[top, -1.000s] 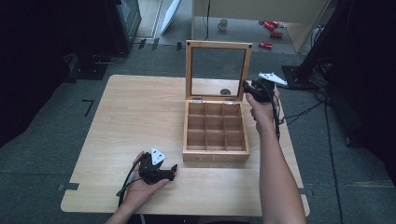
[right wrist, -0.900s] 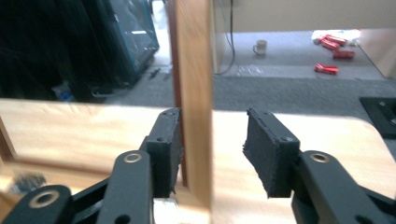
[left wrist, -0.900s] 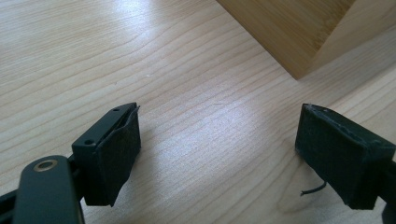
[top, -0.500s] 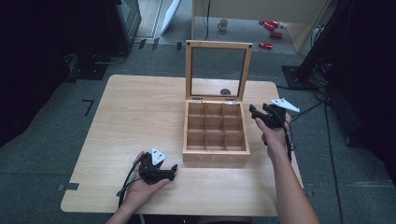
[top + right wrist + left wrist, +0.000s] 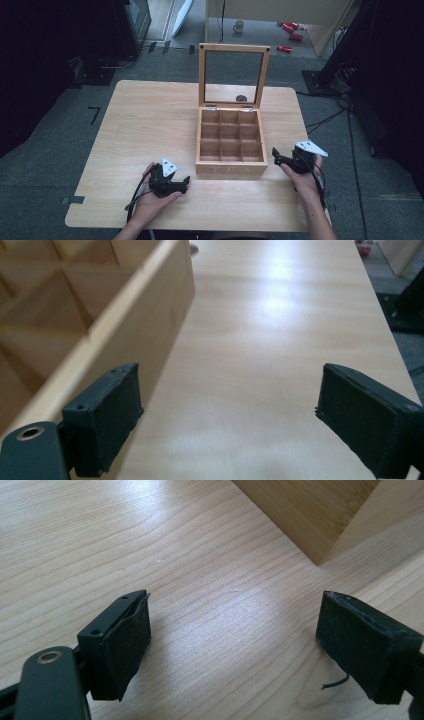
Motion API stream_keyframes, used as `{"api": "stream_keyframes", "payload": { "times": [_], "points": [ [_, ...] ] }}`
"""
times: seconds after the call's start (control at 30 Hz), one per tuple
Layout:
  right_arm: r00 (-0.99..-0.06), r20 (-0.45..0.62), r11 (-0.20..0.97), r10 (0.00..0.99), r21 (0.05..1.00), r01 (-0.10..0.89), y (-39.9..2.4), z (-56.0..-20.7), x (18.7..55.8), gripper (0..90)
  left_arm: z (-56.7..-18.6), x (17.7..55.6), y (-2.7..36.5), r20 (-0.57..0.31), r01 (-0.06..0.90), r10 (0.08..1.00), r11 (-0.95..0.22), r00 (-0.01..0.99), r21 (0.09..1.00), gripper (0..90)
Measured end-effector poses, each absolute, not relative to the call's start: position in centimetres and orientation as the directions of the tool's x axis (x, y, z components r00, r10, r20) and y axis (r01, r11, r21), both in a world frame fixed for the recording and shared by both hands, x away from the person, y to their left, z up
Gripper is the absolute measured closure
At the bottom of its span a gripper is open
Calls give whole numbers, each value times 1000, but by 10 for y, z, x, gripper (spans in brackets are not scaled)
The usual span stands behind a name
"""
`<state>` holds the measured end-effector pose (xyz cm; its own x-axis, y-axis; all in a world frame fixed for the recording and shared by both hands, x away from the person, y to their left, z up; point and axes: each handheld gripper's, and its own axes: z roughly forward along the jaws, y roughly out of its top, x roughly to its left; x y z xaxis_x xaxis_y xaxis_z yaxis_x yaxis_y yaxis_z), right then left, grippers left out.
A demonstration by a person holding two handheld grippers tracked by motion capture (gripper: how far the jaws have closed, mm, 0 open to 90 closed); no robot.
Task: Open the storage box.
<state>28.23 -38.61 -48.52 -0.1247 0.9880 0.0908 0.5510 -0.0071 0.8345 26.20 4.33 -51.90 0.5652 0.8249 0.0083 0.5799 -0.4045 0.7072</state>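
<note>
— Where's the tea box (image 5: pixel 230 142) from you right now?

— It sits mid-tabletop (image 5: pixel 150 115), lid (image 5: pixel 233 75) standing upright at the far side on its hinges, the nine compartments bare. My right gripper (image 5: pixel 276 156) is just beside its right wall, near the front corner. In the right gripper view that wall (image 5: pixel 145 325) runs up along my left jaw, close to it, with bare tabletop between the jaws.

— And those jaws?

— Spread wide, nothing between them. They have just been opening; they hold nothing.

— The left one?

— My left gripper (image 5: pixel 184 184) rests low on the tabletop in front of the box's front-left corner, pointing right toward it. In the left gripper view the box's corner (image 5: pixel 320 555) lies ahead and a little right of the gap. Those jaws are released too, only wood grain between them.

— Which hand is nearer?

— The right, I'd judge; it's almost alongside the wall, while the left stands a little apart from the front face.

— How does the box lie?

— Nearly square, so no strong long axis. Its lettered front (image 5: pixel 231 169) faces me, hinges away, walls square with the tabletop's edges. Any reach for the lid goes up and back over the open compartments.
</note>
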Motion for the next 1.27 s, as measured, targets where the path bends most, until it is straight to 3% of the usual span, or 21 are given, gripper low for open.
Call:
{"api": "stream_keyframes", "payload": {
  "times": [0.6, 0.8, 1.27],
  "points": [
    [-118, 56, 34, 991, 763, 645, -414, -514, 196, 38, -519, 262, 43, 9, 582, 828, -402, 561, 707, 150],
    [-112, 26, 61, 993, 711, 700, -416, -524, 190, 34, -519, 261, 43, 9, 582, 828, -402, 561, 707, 151],
    [-145, 29, 82, 989, 711, 698, -413, -526, 192, 9, -519, 261, 43, 10, 582, 827, -403, 561, 707, 151]
  ]
}}
